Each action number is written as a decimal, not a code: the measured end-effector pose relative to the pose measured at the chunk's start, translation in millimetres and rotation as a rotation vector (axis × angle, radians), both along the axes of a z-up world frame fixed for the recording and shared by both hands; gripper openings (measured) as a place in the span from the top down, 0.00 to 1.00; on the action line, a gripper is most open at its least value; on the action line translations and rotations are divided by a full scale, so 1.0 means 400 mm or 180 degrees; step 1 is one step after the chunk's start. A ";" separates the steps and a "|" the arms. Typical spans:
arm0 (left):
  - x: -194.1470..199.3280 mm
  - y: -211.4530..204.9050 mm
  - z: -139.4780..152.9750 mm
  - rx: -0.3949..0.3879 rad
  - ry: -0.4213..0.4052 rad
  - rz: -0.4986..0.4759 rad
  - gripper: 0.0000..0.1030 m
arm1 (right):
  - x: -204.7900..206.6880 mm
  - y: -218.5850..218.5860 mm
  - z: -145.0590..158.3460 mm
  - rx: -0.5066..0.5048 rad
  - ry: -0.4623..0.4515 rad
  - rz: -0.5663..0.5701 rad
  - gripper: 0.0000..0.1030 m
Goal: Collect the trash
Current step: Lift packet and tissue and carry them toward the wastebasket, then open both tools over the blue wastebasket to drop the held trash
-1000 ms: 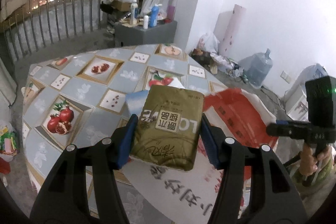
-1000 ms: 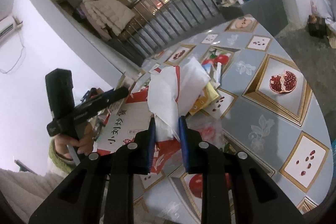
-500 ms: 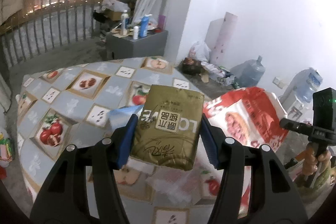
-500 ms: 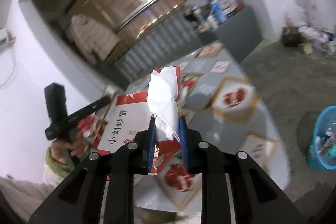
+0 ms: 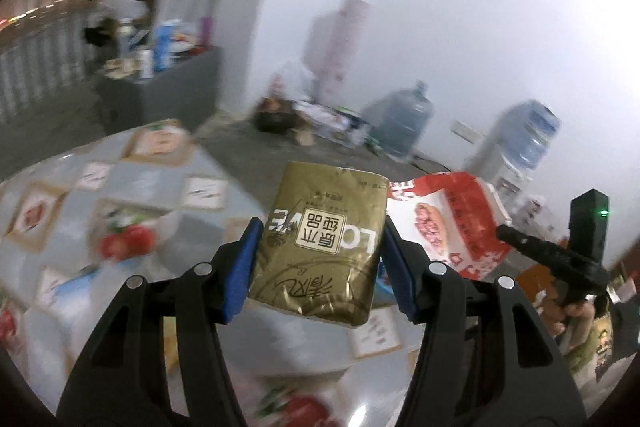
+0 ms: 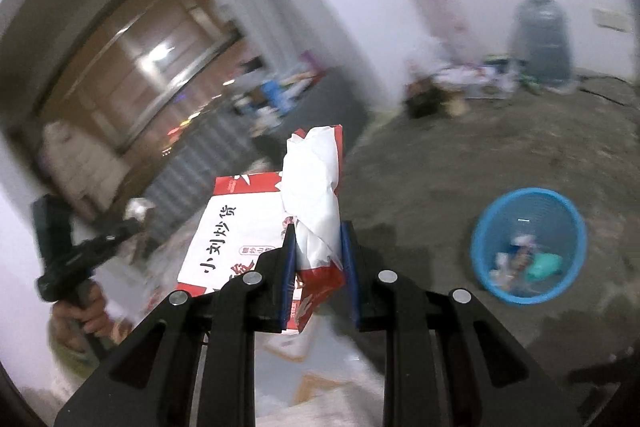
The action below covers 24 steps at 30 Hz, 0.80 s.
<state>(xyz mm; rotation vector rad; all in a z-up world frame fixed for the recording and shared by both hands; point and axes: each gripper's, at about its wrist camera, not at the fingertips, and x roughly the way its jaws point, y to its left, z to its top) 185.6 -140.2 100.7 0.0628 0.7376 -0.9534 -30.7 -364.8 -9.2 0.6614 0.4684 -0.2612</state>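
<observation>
Two views, left wrist first: my left tongs (image 5: 318,247) clamp a gold tissue pack (image 5: 320,247) by its sides, held above the blurred fruit-print table (image 5: 120,195). To its right I see the red-and-white snack bag (image 5: 444,227) and the other rig's handle.

Right wrist view: my right tongs (image 6: 318,259), set narrow, pinch that snack bag (image 6: 236,231) together with a crumpled white tissue (image 6: 314,187). A blue wastebasket (image 6: 486,227) with some litter inside sits on the floor (image 6: 440,155) to the right.

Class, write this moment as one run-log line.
left gripper: gold packet held | right gripper: red-and-white bag with tissue held | blue bin: on floor
</observation>
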 end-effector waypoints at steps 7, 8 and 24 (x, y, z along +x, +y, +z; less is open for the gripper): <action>-0.016 -0.373 -0.089 0.0307 0.0345 -0.0754 0.46 | -0.052 -0.163 -0.119 0.0169 0.0443 -0.0660 0.79; -0.021 -0.430 -0.113 0.0383 0.0405 -0.0855 0.46 | -0.056 -0.191 -0.146 0.0241 0.0509 -0.0753 0.79; -0.034 -0.999 -0.501 0.1101 0.1156 -0.1235 0.31 | -0.067 -0.498 -0.472 0.1009 0.0861 -0.1415 0.57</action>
